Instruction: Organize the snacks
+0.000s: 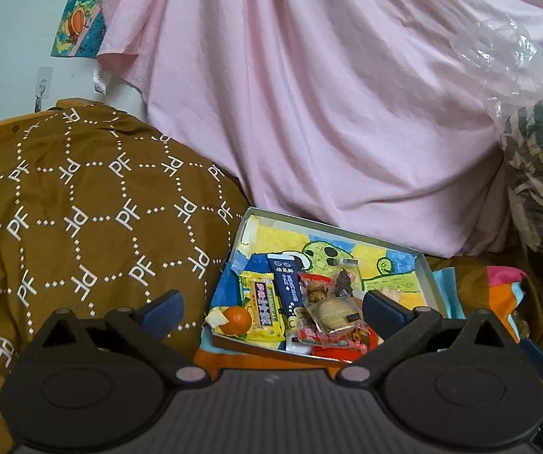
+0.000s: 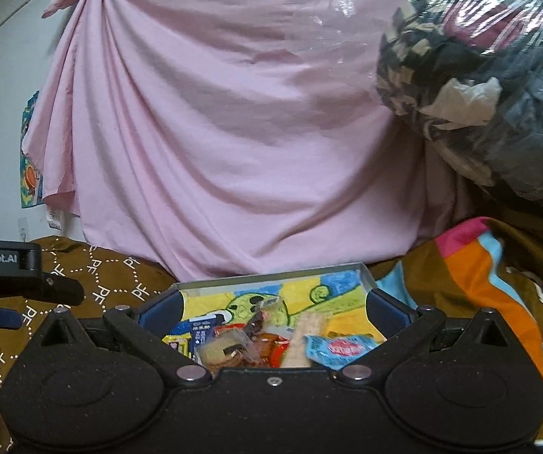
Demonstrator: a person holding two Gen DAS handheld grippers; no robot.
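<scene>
The snacks are gathered in a shallow tray (image 1: 424, 265) lined with a bright cartoon drawing, which is set on a multicoloured cloth (image 2: 472, 265) between a brown patterned fabric (image 1: 82, 196) and a pink drape (image 1: 309, 94). Inside, a yellow packet (image 1: 262, 308), a dark blue packet (image 1: 286, 283) and an orange round item (image 1: 238, 317) are laid side by side at the left, while clear-wrapped biscuits (image 1: 334, 312) and a light blue packet (image 2: 341, 349) are heaped loosely toward the right. The left gripper (image 1: 271, 302) is held wide and empty above the tray's near edge; the right gripper (image 2: 271, 310) is likewise spread wide, with nothing between its fingers. The step in hand is judged to be choosing a piece from the loose heap. A descent onto one packet is called for next, without neighbours being caught.
</scene>
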